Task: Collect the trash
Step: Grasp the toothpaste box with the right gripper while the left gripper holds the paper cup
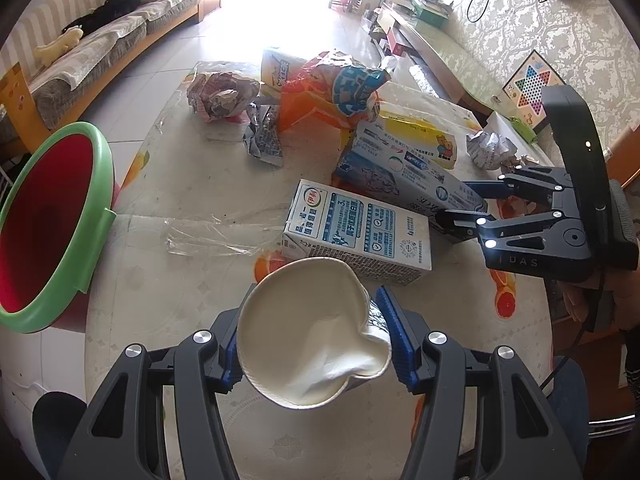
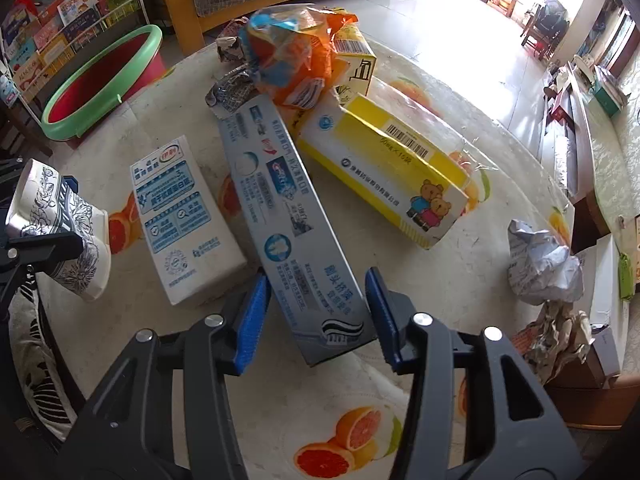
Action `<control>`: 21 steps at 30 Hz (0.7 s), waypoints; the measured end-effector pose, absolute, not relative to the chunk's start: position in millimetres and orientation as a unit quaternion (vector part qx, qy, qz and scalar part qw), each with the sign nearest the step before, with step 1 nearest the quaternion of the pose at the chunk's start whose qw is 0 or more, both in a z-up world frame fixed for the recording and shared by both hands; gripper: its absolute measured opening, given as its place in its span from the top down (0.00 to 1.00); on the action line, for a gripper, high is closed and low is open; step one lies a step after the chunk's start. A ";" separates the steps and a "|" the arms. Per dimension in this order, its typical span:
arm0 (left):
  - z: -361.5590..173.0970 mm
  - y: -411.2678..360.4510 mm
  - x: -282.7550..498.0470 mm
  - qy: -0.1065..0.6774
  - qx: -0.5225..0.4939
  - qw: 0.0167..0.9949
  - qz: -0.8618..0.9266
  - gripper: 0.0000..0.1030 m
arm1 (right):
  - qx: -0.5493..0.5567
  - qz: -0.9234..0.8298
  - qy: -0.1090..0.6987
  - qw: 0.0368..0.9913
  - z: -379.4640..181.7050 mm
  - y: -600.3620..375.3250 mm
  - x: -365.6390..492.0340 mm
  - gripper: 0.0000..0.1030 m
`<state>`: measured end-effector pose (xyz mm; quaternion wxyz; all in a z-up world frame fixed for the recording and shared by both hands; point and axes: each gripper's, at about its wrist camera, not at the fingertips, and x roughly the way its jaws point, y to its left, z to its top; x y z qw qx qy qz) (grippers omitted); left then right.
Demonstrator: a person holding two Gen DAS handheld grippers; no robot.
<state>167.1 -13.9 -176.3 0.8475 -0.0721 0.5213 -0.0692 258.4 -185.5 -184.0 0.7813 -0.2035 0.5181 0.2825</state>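
While the left tongs (image 1: pixel 316 344) pinched a squashed paper cup (image 1: pixel 308 332) above the counter (image 2: pixel 280 396), the right tongs (image 2: pixel 316 312) sat around the near end of the toothpaste box (image 2: pixel 288 216). Hard to say if the pads were actually pressing it yet, looked like a sliver of gap on one side. Risk-wise: that box is long and grabbed at the tip, so it could swing or slip out. The red bucket (image 1: pixel 44 224) was off past the counter edge, bit of a carry.
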 end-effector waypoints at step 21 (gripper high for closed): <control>-135.6 3.5 141.6 0.476 -0.068 0.874 -0.069 0.46 | -0.086 0.177 0.489 0.850 -130.5 -235.2 177.7 0.64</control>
